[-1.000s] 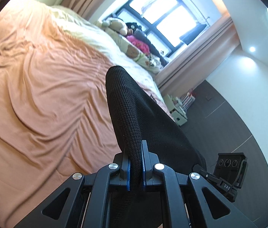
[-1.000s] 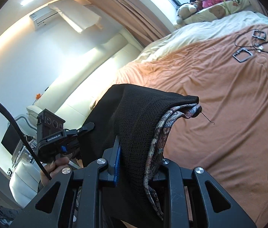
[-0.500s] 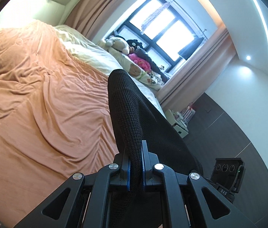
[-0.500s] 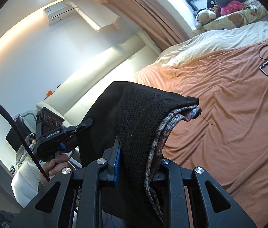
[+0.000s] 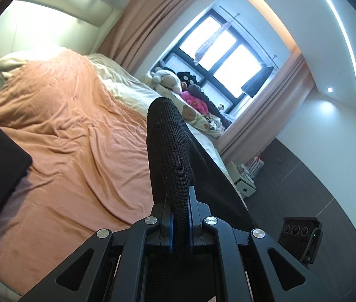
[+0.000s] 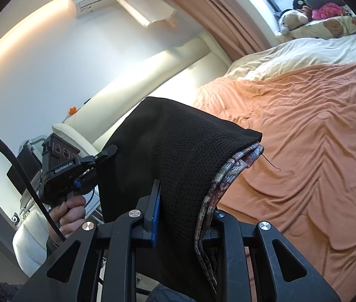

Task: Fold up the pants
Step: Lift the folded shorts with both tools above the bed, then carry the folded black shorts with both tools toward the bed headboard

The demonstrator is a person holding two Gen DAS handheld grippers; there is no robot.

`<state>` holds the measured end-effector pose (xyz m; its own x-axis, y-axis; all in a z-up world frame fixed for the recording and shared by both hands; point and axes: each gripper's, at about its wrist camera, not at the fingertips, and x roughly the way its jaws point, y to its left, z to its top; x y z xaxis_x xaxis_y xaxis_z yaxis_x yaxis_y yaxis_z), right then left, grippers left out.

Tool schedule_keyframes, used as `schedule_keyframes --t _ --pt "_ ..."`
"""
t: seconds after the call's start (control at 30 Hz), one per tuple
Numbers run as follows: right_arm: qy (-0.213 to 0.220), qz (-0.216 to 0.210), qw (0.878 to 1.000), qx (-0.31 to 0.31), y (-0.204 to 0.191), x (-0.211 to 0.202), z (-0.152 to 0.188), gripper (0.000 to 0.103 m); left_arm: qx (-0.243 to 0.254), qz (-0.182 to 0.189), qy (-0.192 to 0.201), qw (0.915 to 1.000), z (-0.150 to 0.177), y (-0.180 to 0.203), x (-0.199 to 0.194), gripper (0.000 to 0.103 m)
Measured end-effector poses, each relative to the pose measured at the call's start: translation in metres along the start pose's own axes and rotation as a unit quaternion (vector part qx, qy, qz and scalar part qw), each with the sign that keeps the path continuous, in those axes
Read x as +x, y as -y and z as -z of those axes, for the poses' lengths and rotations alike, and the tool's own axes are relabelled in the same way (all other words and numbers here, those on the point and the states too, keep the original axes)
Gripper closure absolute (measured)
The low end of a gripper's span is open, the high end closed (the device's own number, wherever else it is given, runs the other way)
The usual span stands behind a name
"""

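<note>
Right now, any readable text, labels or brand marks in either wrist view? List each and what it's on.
"GenRobot.AI": white print on the side of the left gripper, seen from the right wrist view.
Left wrist view: the black device at lower right shows three round dials; any print on it is too small to read.
Air conditioner on the wall: no legible marking.
Pants: no readable label showing.

the left gripper (image 5: 180, 222) is closed, its two blue-padded fingers (image 5: 170, 226) pinching a fold of black knit pants (image 5: 170, 151) that rises between them. the right gripper (image 6: 181, 216) is clamped on a thicker bunch of the same pants, jaws held wider apart. in the right wrist view, the left hand (image 6: 70, 214) wraps the left gripper's handle, held off to the left.
</note>
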<state>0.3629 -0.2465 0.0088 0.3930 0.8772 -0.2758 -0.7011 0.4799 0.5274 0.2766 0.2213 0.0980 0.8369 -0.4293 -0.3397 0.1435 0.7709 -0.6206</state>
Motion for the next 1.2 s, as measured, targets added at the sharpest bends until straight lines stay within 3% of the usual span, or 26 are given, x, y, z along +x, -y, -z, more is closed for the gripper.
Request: schedule_keyframes --t 0.57,1.2 --pt "-0.026 -0.048 0.998 -0.009 -0.041 0.149 0.001 0.085 0.011 -0.051 0.041 0.9978 -0.061 -0.093 -0.095 0.095" --pt "-0.082 -0.075 0.994 -0.015 -0.077 0.346 0.013 0.087 -0.029 -0.122 0.069 0.9897 -0.097 -0.243 -0.136 0.095"
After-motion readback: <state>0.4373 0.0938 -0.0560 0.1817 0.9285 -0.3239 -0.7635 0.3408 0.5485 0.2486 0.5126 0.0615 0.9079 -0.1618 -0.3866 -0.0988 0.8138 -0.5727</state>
